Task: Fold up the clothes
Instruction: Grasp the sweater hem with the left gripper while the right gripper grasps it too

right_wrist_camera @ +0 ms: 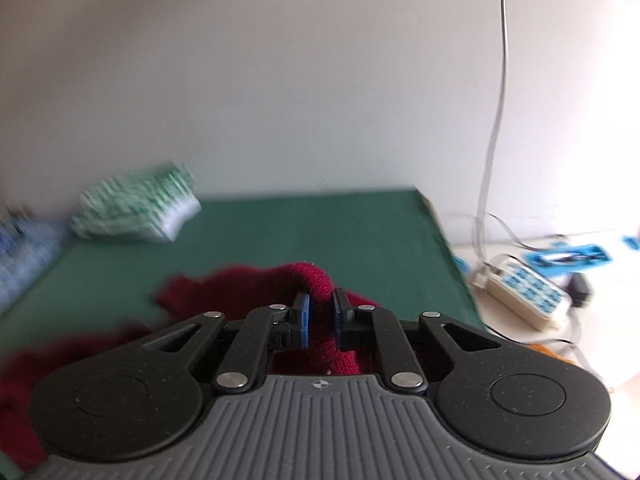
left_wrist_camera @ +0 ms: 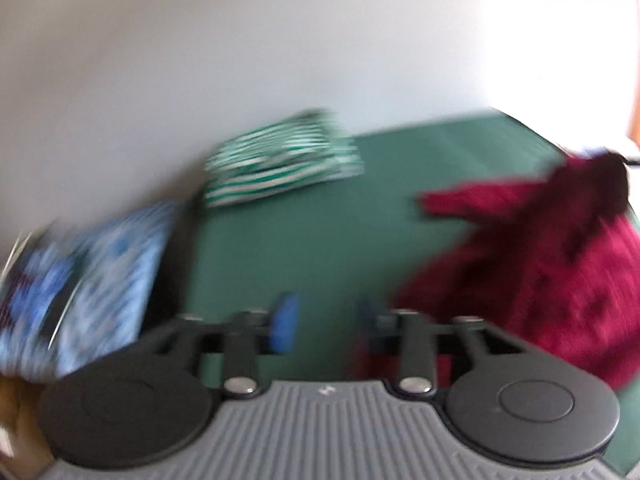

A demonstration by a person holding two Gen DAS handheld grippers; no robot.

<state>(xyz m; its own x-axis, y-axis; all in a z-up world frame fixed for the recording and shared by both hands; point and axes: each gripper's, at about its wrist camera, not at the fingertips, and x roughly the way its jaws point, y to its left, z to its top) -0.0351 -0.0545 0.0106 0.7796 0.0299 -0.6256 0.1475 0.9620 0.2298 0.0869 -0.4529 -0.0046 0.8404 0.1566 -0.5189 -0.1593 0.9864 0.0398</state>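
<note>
Nearest the right wrist camera, the right gripper (right_wrist_camera: 320, 316) has its two blue-padded fingers (right_wrist_camera: 305, 320) drawn in narrow on a raised fold of the dark red knitted garment (right_wrist_camera: 316, 280); the fold stands up between the pads and runs down towards the gripper body, while the remainder of the garment spreads to the near left over the green table cover (right_wrist_camera: 340, 232). At the far left of the cover lies a folded green-and-white striped garment (right_wrist_camera: 136, 208), well apart from the red one; a blue patterned cloth (right_wrist_camera: 24, 248) sits at the left edge, too blurred to make out. Off the table to the right, a white power strip (right_wrist_camera: 528, 292) lies on a pale surface, with a thin cable (right_wrist_camera: 500, 100) running up the wall.

From the left wrist view, which is heavily blurred, the left gripper (left_wrist_camera: 326, 320) has its fingers spread wide with only green cover between them; its right finger touches or overlaps the red garment's edge, which cannot be told; the red garment is bunched at the right, the striped one far behind.
</note>
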